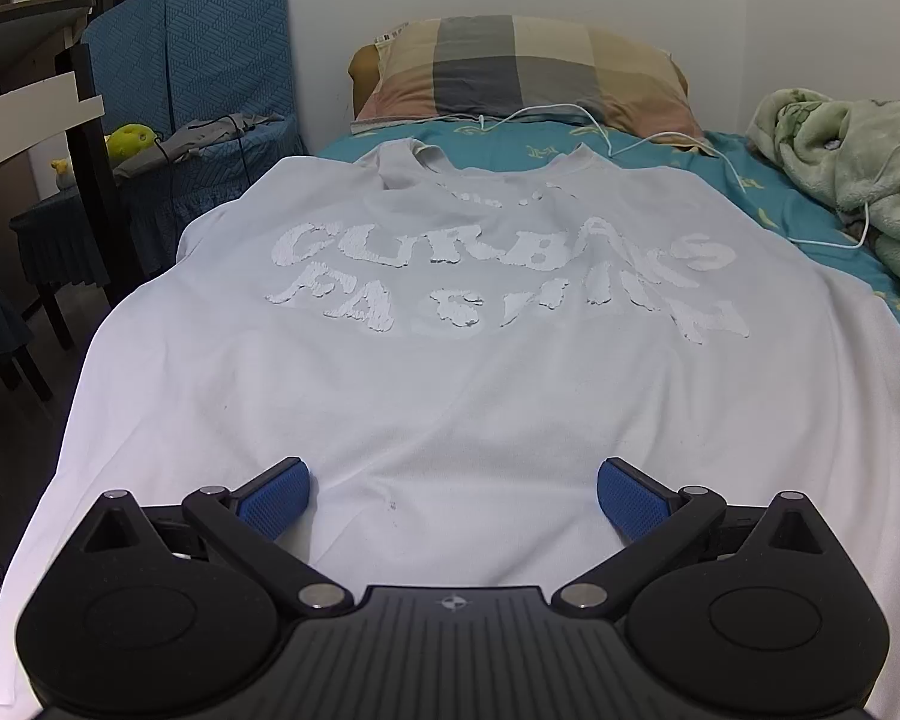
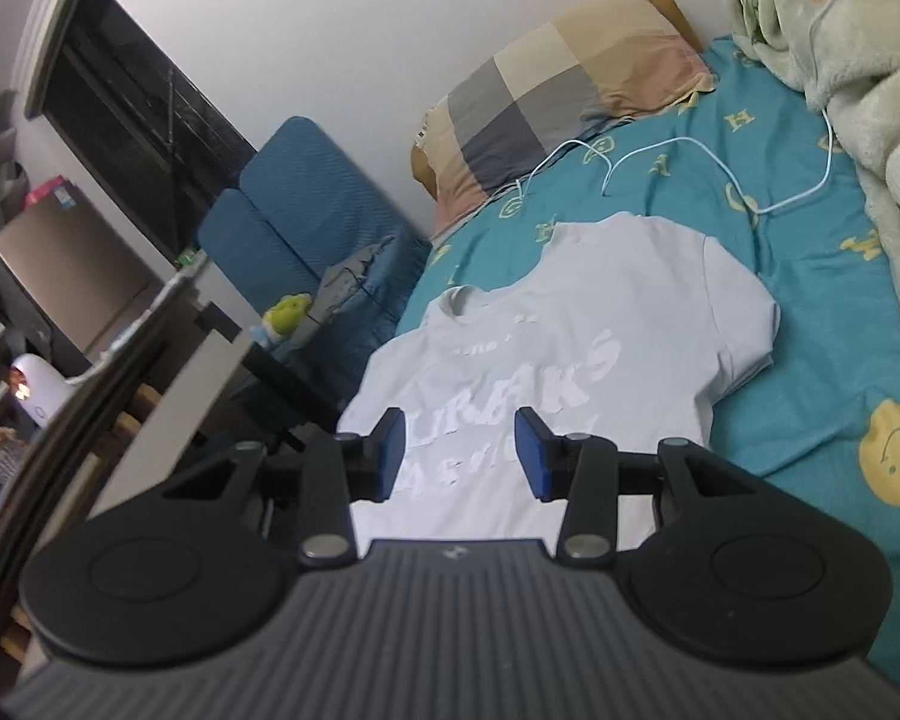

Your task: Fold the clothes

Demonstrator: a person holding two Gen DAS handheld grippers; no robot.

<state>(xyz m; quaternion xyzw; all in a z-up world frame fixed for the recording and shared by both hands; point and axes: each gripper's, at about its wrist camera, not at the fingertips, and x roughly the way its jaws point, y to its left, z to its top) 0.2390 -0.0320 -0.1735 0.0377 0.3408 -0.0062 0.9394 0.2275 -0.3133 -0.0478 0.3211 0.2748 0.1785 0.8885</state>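
A pale blue-white T-shirt (image 1: 462, 372) with raised white lettering lies spread flat, front up, on the bed, collar toward the pillow. My left gripper (image 1: 453, 495) is open and empty, low over the shirt's lower part near the hem. In the right wrist view the same T-shirt (image 2: 570, 348) lies on the teal sheet with its right sleeve spread out. My right gripper (image 2: 459, 456) is open and empty, held higher above the shirt's chest lettering.
A checked pillow (image 1: 522, 69) lies at the bed's head. A white cable (image 2: 690, 168) runs across the teal sheet (image 2: 810, 360). A crumpled green blanket (image 1: 858, 180) sits on the right. Blue chairs (image 1: 210, 60) and a dark table stand left of the bed.
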